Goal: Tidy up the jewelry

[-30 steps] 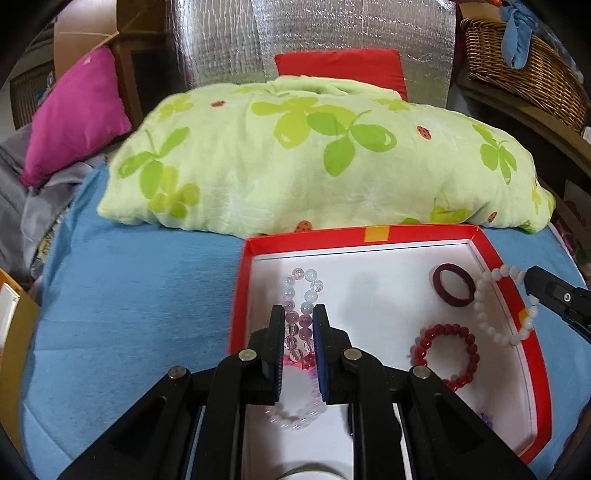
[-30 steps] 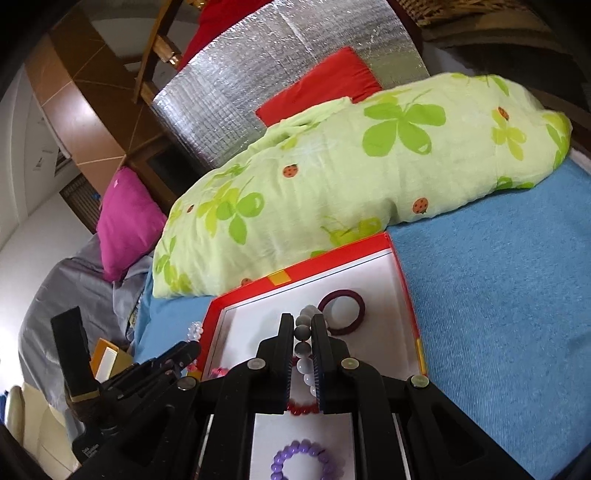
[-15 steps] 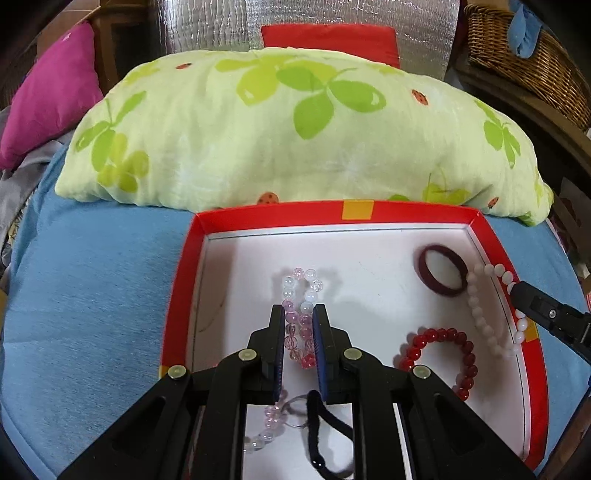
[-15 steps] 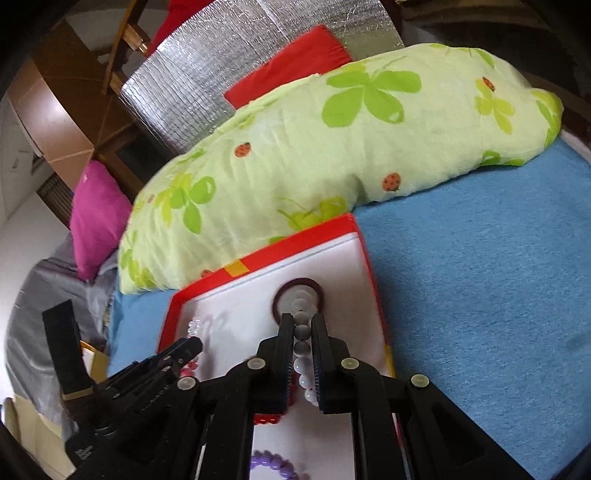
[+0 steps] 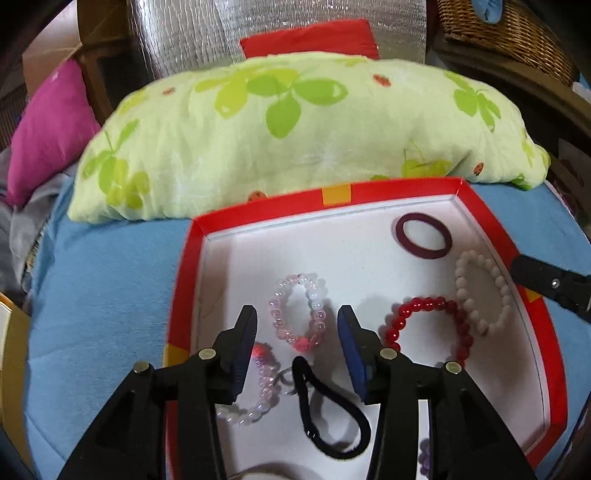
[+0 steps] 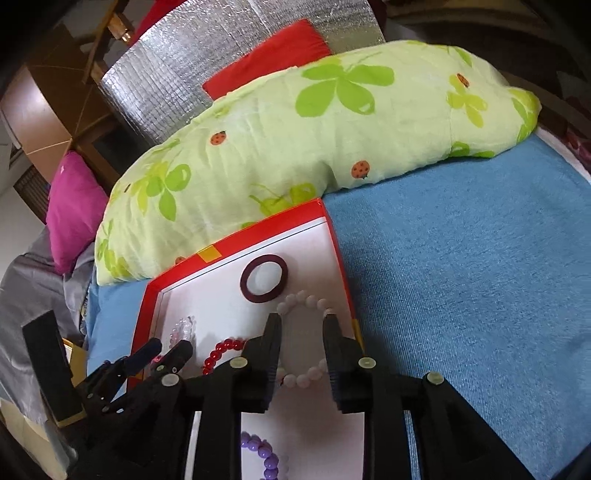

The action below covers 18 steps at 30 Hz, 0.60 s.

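A red-rimmed white tray [image 5: 258, 212] lies on the blue bedspread. My left gripper [image 5: 297, 325] is open over it, with a pink and clear bead bracelet [image 5: 299, 312] lying flat between its fingers. My right gripper [image 6: 301, 326] is open, with a white bead bracelet [image 6: 303, 299] lying in the tray between its fingers; this bracelet also shows in the left wrist view [image 5: 484, 295]. A red bead bracelet [image 5: 428, 328], a maroon ring [image 5: 423, 236], a black hair tie [image 5: 328, 413], another pale pink bracelet [image 5: 255, 402] and a purple bracelet [image 6: 262, 454] also lie in the tray.
A green leaf-print pillow [image 5: 295, 129] lies right behind the tray. A magenta cushion [image 5: 48, 129] is at the far left and a red cushion [image 5: 314, 37] behind the pillow. A wicker basket [image 5: 506, 29] stands at the back right. Blue bedspread [image 6: 461, 277] extends right of the tray.
Both grippers have opened. The pink and clear bracelet and the white bracelet have been let go and now lie flat in the tray.
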Each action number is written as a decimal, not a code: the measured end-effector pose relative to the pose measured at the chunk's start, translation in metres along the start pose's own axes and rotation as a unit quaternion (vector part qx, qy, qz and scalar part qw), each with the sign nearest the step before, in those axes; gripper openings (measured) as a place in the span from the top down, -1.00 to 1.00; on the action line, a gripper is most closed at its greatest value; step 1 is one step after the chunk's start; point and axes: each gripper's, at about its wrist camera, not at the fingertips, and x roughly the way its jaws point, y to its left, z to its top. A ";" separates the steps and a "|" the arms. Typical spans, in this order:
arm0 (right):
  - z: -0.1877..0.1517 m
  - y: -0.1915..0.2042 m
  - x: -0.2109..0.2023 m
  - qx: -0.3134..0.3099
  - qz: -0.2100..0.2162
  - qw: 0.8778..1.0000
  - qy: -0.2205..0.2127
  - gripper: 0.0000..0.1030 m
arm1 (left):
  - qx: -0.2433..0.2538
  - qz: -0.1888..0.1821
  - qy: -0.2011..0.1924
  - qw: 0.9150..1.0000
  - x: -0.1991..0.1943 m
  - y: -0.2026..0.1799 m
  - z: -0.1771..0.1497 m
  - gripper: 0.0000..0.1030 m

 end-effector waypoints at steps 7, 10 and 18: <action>-0.008 0.012 -0.012 -0.030 -0.002 1.000 -0.006 0.50 | 0.009 0.038 -0.052 0.998 -0.047 0.002 0.000 -0.32; -0.012 0.015 -0.018 -0.044 -0.010 0.999 -0.012 0.50 | 0.012 0.040 -0.057 0.997 -0.056 -0.002 -0.002 -0.38; -0.021 0.015 -0.033 -0.069 -0.028 0.997 -0.020 0.50 | 0.011 0.051 -0.059 0.997 -0.073 -0.006 -0.010 -0.42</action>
